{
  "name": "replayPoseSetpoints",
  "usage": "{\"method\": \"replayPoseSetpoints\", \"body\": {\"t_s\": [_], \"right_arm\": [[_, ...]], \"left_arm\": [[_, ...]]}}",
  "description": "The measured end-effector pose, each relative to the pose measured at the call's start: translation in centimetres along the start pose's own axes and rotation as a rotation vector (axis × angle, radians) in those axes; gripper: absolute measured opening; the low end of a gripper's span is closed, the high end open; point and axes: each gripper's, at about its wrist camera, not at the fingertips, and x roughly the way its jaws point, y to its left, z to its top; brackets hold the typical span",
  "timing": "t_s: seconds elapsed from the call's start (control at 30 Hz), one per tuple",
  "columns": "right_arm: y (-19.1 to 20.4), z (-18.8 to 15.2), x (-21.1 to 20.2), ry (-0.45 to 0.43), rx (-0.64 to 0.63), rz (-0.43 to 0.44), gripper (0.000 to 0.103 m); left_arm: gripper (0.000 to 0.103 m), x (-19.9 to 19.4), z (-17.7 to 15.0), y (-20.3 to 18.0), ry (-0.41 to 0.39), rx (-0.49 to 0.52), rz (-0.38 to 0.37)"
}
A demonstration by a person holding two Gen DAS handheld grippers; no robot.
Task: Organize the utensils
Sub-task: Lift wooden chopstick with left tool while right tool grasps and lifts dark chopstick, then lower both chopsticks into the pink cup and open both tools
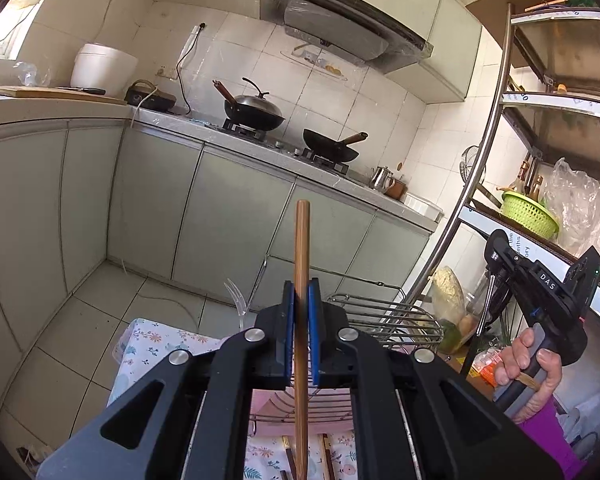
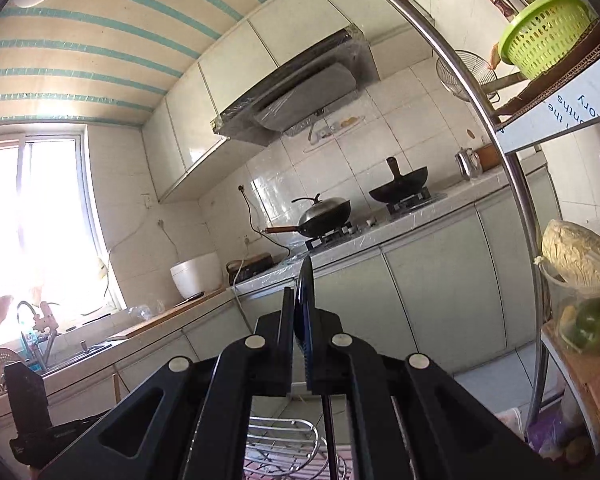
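A kitchen is seen from two hand-held tools. The left tongs [image 1: 302, 312] are closed on a wooden chopstick [image 1: 301, 264], which is pinched between the blue pads [image 1: 288, 320]. The chopstick stands nearly upright: its upper end rises well above the pads, and its lower length runs down between the black arms of the tool. Below the left tongs, a wire dish rack [image 1: 384, 316] is seen resting on a floral cloth [image 1: 156, 340], and further chopsticks [image 1: 328, 456] lie on that cloth at the lower edge of the view.

The right tongs [image 2: 304, 312] are closed almost fully on a thin, dark, flat utensil [image 2: 306, 292], whose rounded tip projects just above the pads; what kind of utensil it is cannot be told. In the left view the right tool is seen off to the right, gripped by a hand [image 1: 528, 364], with a thin metal handle [image 1: 486, 304] hanging below its tongs.

Behind, two woks [image 1: 256, 112] are set on the stove of the far worktop [image 1: 204, 128], and a green basket [image 1: 530, 210] sits on a metal shelf at the right.
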Motion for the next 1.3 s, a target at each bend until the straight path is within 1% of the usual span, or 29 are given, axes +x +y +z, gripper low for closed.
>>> {"method": "replayPoseSetpoints", "body": {"t_s": [0.17,0.27,0.43,0.53,0.6,0.7,0.83,0.93,1.03,1.1,1.2,1.3], "right_arm": [[-1.1,0.1,2.0,-0.047,-0.019,-0.002,0.004],[-2.0,-0.2,3.3,-0.052,-0.019,-0.008,0.004],[-3.2,-1.7,4.6,-0.032,-0.021,-0.023,0.004],[-3.8,-3.2,4.4,-0.004,-0.013,-0.03,0.004],[-4.2,-4.2,3.9,0.013,-0.01,-0.04,0.004],[-4.4,-5.7,2.8,0.036,0.005,-0.055,0.004],[-4.8,-7.5,1.6,0.074,0.026,-0.083,0.004],[-4.8,-8.5,0.8,0.093,0.026,-0.095,0.004],[-4.8,-9.2,0.3,0.115,0.031,-0.097,0.004],[-4.8,-9.5,0.1,0.129,0.032,-0.102,0.004],[-5.0,-9.8,0.0,0.144,0.039,-0.108,0.004],[-5.1,-9.9,0.0,0.158,0.045,-0.118,0.004]], "left_arm": [[0.006,0.5,0.3,0.6,-0.02,-0.012,0.0],[0.006,1.0,0.4,0.9,-0.025,-0.024,-0.002],[0.006,1.8,0.8,1.1,-0.039,-0.029,0.002],[0.006,2.2,1.3,1.1,-0.056,-0.036,-0.002],[0.006,2.4,1.9,0.8,-0.083,-0.029,-0.001],[0.006,2.4,2.9,0.0,-0.139,0.005,0.023],[0.006,2.5,3.9,-0.5,-0.218,0.019,0.06],[0.006,2.6,4.1,-0.8,-0.296,0.029,0.099],[0.006,3.1,3.8,-1.0,-0.365,0.052,0.158],[0.006,3.5,3.6,-1.0,-0.394,0.07,0.191],[0.006,4.2,3.0,-1.1,-0.422,0.098,0.221],[0.006,5.1,2.2,-0.9,-0.394,0.11,0.228]]}}
